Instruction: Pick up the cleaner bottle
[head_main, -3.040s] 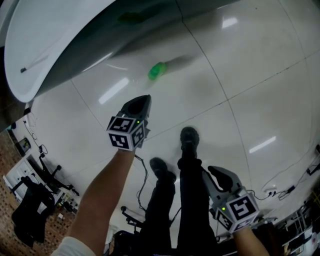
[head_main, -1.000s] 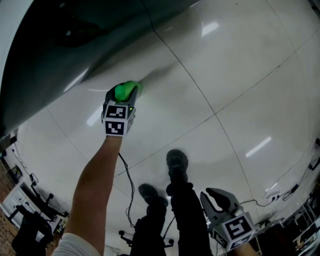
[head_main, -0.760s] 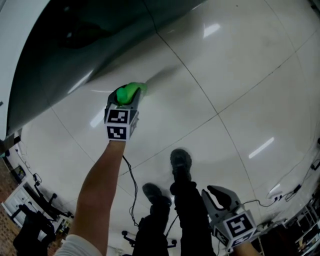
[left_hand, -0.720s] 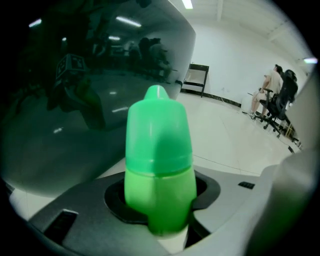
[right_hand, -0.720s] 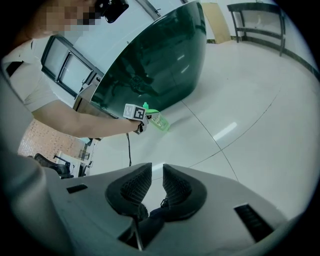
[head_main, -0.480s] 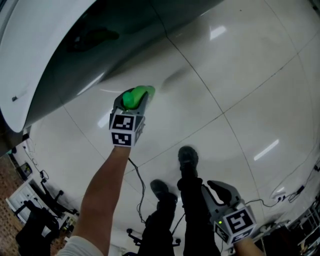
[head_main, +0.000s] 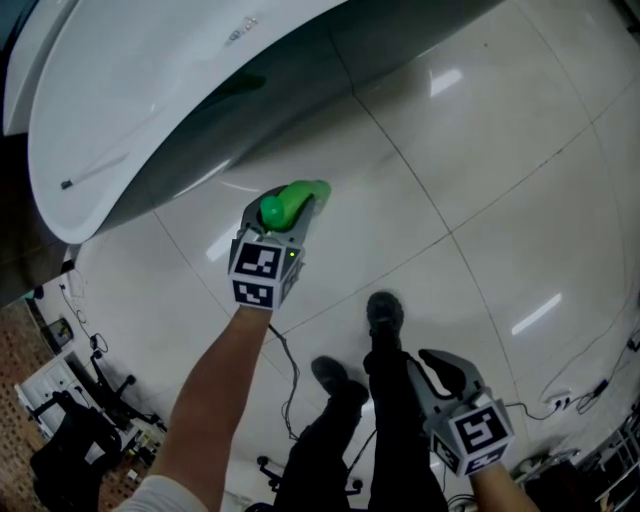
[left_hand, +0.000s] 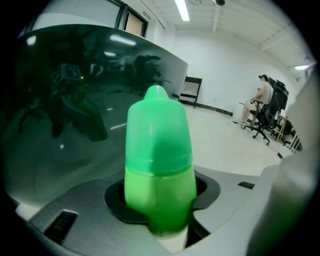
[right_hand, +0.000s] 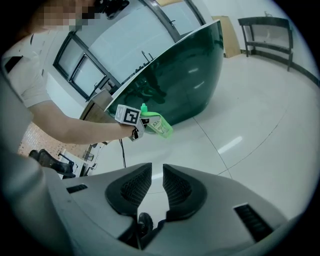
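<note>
Clamped from both sides, the left gripper has its jaws part-way closed on the cleaner bottle, the dark pads pressing its green body just below the paler cap. From the left gripper view I see the bottle standing straight up out of the jaws, cap end pointing away from the camera. From the right gripper view the bottle hangs in the air on the end of my outstretched left arm, tilted, clear of the glossy white tiled floor and just in front of the dark green curved tub, which has a white top.

My right gripper is low at the head view's lower right, well apart from the bottle. Its jaws are barely parted, a thin slit of floor showing between the ribbed pads, and they hold nothing.

Two dark shoes stand on the tiles between the grippers. Far off in the left gripper view a person sits among office chairs.
</note>
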